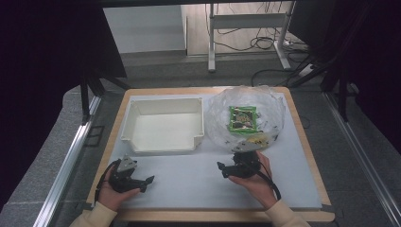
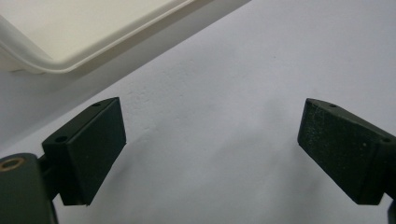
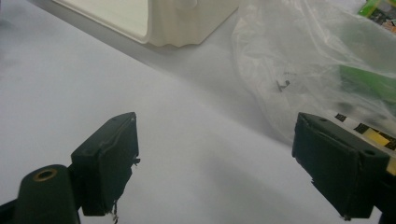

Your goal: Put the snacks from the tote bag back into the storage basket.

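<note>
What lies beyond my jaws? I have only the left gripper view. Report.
Observer: A clear bag lies right of the white bin.
Operator: Tell me what's in it.
Observer: A green packet shows through the plastic.
Operator: Give me the right gripper's state.
Observer: The right gripper is open with nothing between its jaws, near the bag's front edge.

A lab or test room set up for recording: a wood-edged counter (image 1: pixel 305 142) topped with a white sheet stands on grey carpet between dark curtains (image 1: pixel 42 42) and metal floor rails (image 1: pixel 71 161), while loose black cables (image 1: pixel 255 45) trail beneath a white metal-legged desk frame (image 1: pixel 248 21) behind.
</note>
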### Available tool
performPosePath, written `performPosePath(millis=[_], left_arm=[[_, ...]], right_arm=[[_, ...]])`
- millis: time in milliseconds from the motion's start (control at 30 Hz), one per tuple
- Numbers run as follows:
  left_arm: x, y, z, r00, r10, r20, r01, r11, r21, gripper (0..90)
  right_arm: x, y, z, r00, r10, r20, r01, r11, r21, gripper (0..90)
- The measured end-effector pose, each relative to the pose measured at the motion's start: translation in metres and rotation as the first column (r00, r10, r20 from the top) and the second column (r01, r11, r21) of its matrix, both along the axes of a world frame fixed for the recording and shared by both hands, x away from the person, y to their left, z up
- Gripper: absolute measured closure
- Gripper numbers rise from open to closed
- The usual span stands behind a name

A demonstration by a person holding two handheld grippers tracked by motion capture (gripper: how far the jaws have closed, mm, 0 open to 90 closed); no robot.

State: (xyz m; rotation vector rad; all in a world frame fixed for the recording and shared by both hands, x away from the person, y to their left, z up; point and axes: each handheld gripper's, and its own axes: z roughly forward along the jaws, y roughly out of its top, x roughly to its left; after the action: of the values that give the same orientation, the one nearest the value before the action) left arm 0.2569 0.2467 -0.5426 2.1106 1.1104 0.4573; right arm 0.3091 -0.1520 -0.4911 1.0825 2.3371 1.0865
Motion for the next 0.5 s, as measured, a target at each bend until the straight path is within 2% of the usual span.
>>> performPosePath(millis=[200, 300, 500], left_arm=[[0.0001, -0.0002, -0.0002, 1.0000, -0.001, -0.003, 0.001, 1.0000, 0.002, 8.0], [0.0001, -0.0004, -0.0004, 1.0000, -0.004, -0.003, 0.004, 1.0000, 0.004, 8.0], [0.0000, -0.0004, -0.0003, 1.0000, -0.002, -0.003, 0.002, 1.0000, 0.004, 8.0]], right_arm=[[-0.0003, -0.0021, 0.0017, 1.0000, 0.004, -0.001, -0.004, 1.0000, 0.005, 14.9], [0.0000, -0.0024, 0.0002, 0.9995, 0.010, -0.030, -0.010, 0.9999, 0.006, 15.8], [0.0006, -0.0017, -0.0006, 0.9993, 0.012, -0.035, -0.011, 0.9999, 0.007, 17.9]])
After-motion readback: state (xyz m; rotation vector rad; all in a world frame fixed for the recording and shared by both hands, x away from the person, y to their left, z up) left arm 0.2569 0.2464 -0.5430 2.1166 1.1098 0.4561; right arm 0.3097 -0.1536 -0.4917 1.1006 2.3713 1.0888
